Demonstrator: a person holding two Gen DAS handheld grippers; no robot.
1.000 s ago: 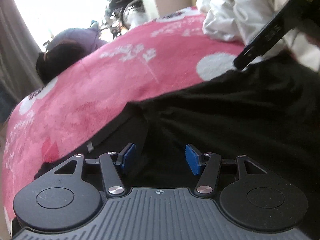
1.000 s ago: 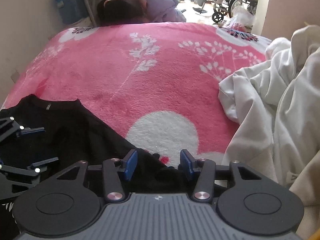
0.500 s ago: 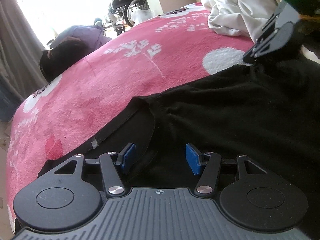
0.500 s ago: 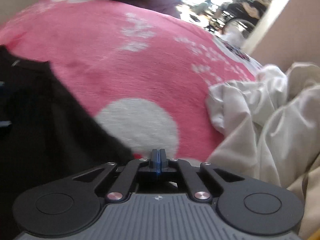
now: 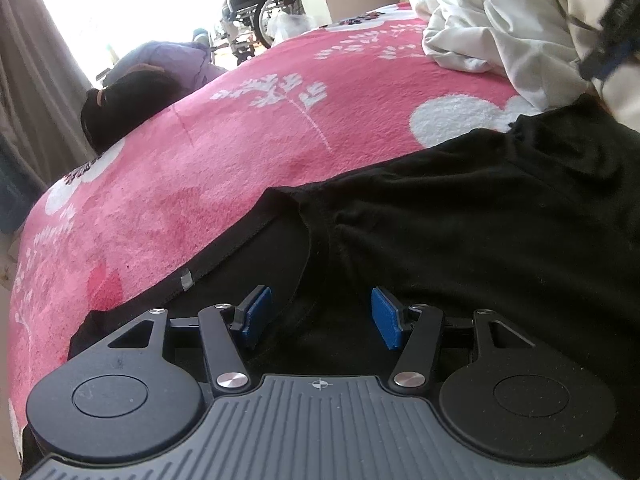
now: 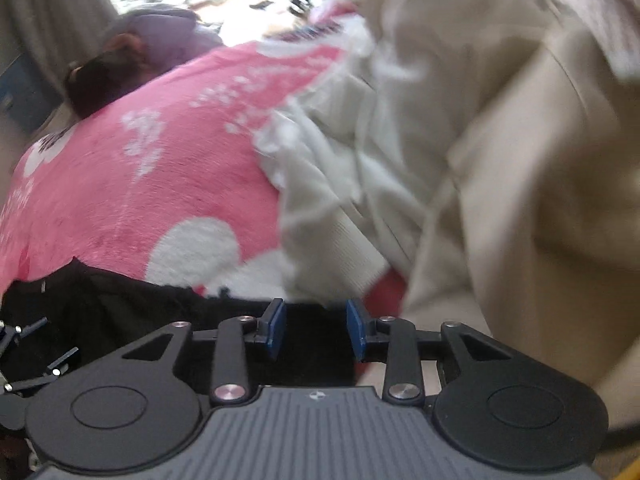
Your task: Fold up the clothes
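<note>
A black shirt (image 5: pixel 460 216) lies spread on the pink flowered blanket (image 5: pixel 224 152), its collar with a small grey tag toward the left. My left gripper (image 5: pixel 318 316) is open and empty, low over the shirt just behind the neck opening. My right gripper (image 6: pixel 316 328) is open and empty over the shirt's right edge (image 6: pixel 132 300); it also shows in the left wrist view (image 5: pixel 612 44) at the top right, above the shirt. The left gripper's fingers (image 6: pixel 44 344) show at the left edge of the right wrist view.
A pile of white and cream clothes (image 5: pixel 500 12) (image 6: pixel 460 140) lies on the blanket right of the shirt. A person's dark-haired head (image 5: pixel 128 100) rests at the bed's far edge. A wheelchair (image 5: pixel 256 8) stands beyond the bed.
My right gripper shut half a second ago and has now opened again and lifted, swinging toward the cream clothes. The left gripper stayed open and hardly moved.
</note>
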